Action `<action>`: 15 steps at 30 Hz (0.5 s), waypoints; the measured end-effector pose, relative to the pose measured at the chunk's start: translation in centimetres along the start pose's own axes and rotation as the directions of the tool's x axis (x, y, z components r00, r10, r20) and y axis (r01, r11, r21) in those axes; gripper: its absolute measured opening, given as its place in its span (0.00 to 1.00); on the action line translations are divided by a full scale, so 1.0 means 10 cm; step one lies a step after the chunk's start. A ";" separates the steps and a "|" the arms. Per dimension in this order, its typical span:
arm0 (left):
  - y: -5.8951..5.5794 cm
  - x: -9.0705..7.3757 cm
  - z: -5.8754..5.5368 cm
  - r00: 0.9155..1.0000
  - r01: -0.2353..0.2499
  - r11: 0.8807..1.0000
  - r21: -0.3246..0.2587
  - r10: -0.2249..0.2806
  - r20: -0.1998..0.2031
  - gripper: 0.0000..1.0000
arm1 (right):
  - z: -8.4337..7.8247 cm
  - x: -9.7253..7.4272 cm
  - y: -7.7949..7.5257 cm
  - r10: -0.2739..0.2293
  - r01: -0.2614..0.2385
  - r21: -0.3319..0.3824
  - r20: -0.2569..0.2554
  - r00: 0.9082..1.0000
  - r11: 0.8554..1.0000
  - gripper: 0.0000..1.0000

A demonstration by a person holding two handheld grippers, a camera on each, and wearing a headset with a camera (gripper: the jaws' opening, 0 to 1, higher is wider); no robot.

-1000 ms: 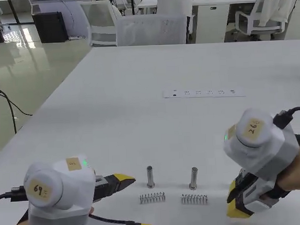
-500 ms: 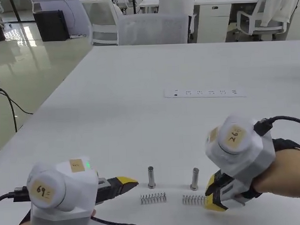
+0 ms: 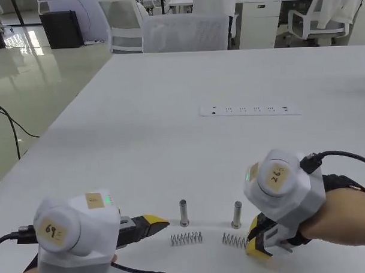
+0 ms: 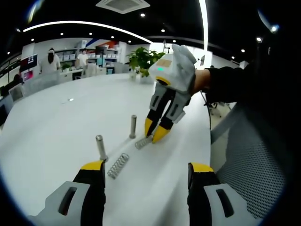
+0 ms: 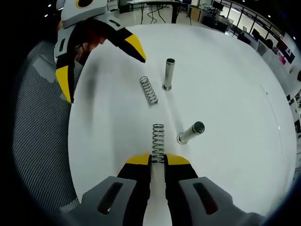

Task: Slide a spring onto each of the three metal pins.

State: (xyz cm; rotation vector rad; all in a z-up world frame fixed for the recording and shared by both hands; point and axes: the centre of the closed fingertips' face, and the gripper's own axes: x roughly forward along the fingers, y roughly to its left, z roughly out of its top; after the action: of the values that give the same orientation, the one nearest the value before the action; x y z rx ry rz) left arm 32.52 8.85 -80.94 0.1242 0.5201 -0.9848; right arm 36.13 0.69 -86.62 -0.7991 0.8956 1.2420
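Spring (image 5: pixel 158 139) clamped in right tool (image 5: pixel 158 159), beside 2 pins (image 3: pixel 183 212), left tool (image 4: pixel 147 167) open, power strip (image 3: pixel 250 111) beyond

Two pins (image 3: pixel 183 212) upright, two springs (image 3: pixel 186 238) lying flat beside them

A white table (image 3: pixel 169 113) stretches ahead of the yellow-tipped fingers (image 3: pixel 150 221), with a white power strip (image 3: pixel 250 111) lying well beyond them and pale office chairs (image 3: pixel 185 31) at its far edge.
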 end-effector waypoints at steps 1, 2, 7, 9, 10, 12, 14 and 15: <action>-0.01 0.00 0.00 1.000 0.003 1.000 0.000 -0.003 -0.002 0.67 | 0.00 0.00 0.00 0.000 0.000 0.001 -0.001 1.000 1.000 0.08; -0.01 0.00 0.00 1.000 0.004 1.000 0.001 -0.004 -0.003 0.67 | 0.00 -0.01 0.01 0.006 -0.006 0.004 -0.004 1.000 1.000 0.08; -0.04 0.02 -0.01 1.000 0.019 1.000 0.003 -0.019 -0.009 0.64 | -0.02 -0.05 0.09 0.036 -0.036 -0.009 -0.022 0.999 0.999 0.08; -0.06 0.02 -0.01 1.000 0.028 1.000 0.008 -0.028 -0.013 0.61 | -0.01 -0.08 0.12 0.043 -0.043 -0.011 -0.018 0.999 0.999 0.08; -0.08 0.03 -0.02 0.999 0.034 0.999 0.010 -0.034 -0.015 0.60 | 0.01 -0.10 0.13 0.048 -0.048 -0.012 -0.013 0.999 0.999 0.08; -0.09 0.03 -0.02 0.999 0.040 0.999 0.012 -0.040 -0.016 0.58 | 0.05 -0.14 0.15 0.055 -0.055 -0.015 -0.001 0.998 0.998 0.08; -0.11 0.04 -0.01 0.999 0.047 0.999 0.019 -0.047 -0.015 0.56 | 0.09 -0.18 0.17 0.056 -0.056 -0.020 0.009 0.998 0.998 0.08; -0.12 0.04 -0.01 0.999 0.048 0.999 0.022 -0.048 -0.014 0.55 | 0.11 -0.20 0.17 0.056 -0.055 -0.025 0.014 0.998 0.998 0.08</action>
State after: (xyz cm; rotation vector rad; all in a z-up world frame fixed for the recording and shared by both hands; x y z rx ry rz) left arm 31.68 7.93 -81.06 0.1392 0.5269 -1.0376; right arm 34.37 1.09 -84.41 -0.7884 0.8975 1.3080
